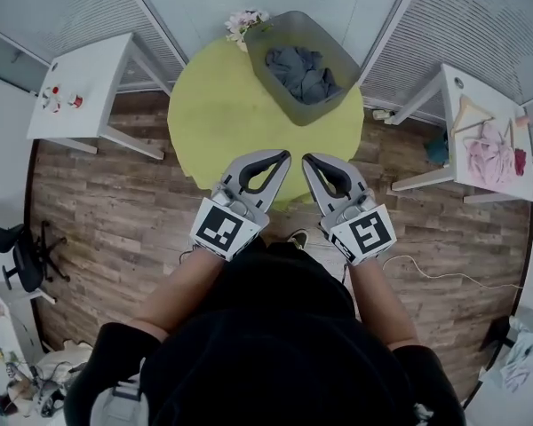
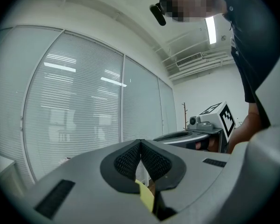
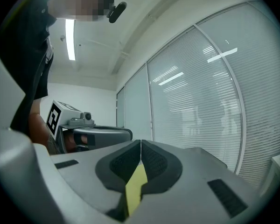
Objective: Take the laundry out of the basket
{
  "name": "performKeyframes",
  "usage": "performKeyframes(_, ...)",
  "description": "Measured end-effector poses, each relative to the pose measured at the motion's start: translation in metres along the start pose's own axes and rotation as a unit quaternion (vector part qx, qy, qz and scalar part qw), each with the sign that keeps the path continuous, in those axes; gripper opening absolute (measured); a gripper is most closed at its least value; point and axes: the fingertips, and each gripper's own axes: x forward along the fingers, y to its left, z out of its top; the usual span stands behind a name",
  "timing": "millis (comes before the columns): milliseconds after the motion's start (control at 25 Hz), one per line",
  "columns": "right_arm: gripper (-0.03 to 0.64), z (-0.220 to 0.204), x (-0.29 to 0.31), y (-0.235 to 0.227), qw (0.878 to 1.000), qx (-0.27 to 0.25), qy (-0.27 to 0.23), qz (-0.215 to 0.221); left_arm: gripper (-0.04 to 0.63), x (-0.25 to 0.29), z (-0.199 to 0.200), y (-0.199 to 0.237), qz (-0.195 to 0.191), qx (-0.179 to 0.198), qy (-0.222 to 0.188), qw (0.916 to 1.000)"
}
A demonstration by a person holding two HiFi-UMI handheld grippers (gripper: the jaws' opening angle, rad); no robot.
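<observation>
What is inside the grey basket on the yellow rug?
Dark grey-blue laundry lies crumpled in the basket. Whatever is under that pile, and the basket's floor, is covered.

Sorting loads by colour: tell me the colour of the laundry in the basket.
Dark bluish grey. The laundry lies in the grey basket; the head view shows it best.

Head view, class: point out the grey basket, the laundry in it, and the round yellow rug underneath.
grey basket (image 1: 346, 64), head view, on its right wall.
laundry (image 1: 302, 74), head view, middle of the dark heap.
round yellow rug (image 1: 220, 122), head view, bare part left of the basket.
</observation>
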Motion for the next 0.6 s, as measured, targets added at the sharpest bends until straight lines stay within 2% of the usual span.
performKeyframes(280,0.023,-0.007,0.005,-0.024,1.0,0.003,0.005,0.017,0.009,0.021,-0.007,0.002,0.017,-0.005,0.013,0.9998)
performKeyframes(600,0.023,-0.014,0.039,-0.044,0.999,0.001,0.021,0.028,0.009,0.041,-0.016,0.042,0.028,-0.014,0.01,0.9995)
